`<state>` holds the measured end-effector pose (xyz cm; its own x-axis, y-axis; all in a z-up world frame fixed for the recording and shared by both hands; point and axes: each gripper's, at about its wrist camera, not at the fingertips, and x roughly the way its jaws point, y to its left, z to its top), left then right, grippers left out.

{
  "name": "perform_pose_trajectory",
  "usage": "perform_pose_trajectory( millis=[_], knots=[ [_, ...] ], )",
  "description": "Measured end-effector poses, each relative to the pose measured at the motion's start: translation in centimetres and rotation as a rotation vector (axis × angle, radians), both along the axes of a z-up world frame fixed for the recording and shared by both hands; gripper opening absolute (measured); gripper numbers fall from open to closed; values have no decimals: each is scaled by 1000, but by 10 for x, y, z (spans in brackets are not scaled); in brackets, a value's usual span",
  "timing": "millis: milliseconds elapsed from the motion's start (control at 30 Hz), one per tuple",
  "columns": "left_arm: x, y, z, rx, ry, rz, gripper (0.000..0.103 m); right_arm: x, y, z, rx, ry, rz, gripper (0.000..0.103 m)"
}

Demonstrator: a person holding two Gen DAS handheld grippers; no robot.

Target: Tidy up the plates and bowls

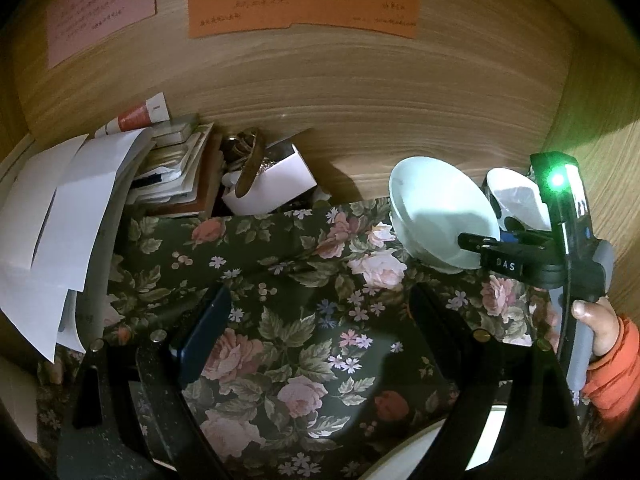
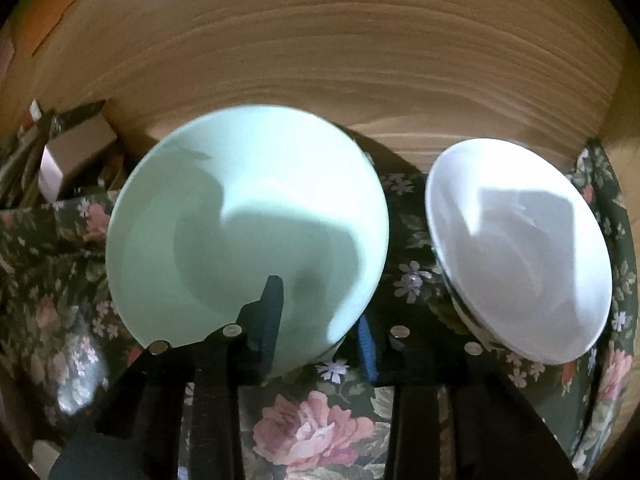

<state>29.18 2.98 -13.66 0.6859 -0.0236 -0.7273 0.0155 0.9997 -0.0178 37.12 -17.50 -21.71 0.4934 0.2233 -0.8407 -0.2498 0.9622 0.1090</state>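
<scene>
A pale green bowl (image 2: 248,220) stands on the floral cloth (image 2: 316,432), close to the wooden back wall. My right gripper (image 2: 320,328) is shut on its near rim, with one finger (image 2: 272,312) inside the bowl and the blue pad (image 2: 366,344) outside. To its right is a white bowl (image 2: 520,248) with a dark-patterned outside, tipped toward the camera. The left wrist view shows the green bowl (image 1: 440,216), the white bowl (image 1: 516,200) and the right gripper (image 1: 476,246) at the right. My left gripper (image 1: 320,320) hangs open over the cloth with nothing in it.
Loose white papers (image 1: 60,220), stacked books (image 1: 176,176) and a white box (image 1: 272,184) holding a belt crowd the back left. A hand in an orange sleeve (image 1: 612,368) holds the right gripper. A white curved rim (image 1: 408,456) shows at the bottom edge. Coloured notes (image 1: 304,4) hang on the wall.
</scene>
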Motion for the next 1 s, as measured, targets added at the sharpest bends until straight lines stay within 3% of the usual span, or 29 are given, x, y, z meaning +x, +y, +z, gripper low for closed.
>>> perform_pose_trajectory(
  millis=[533, 767, 867, 1000],
  knots=[
    [1, -2, -1, 43, 17, 13, 91, -53, 17, 14, 96, 63, 243, 22],
    [8, 4, -12, 43, 78, 33, 91, -86, 23, 20, 80, 62, 296, 24],
    [13, 4, -19, 40, 119, 28, 87, -102, 37, 23, 59, 25, 274, 25],
    [17, 0, -28, 42, 163, 12, 73, -116, 21, 40, 87, -3, 247, 35]
  ],
)
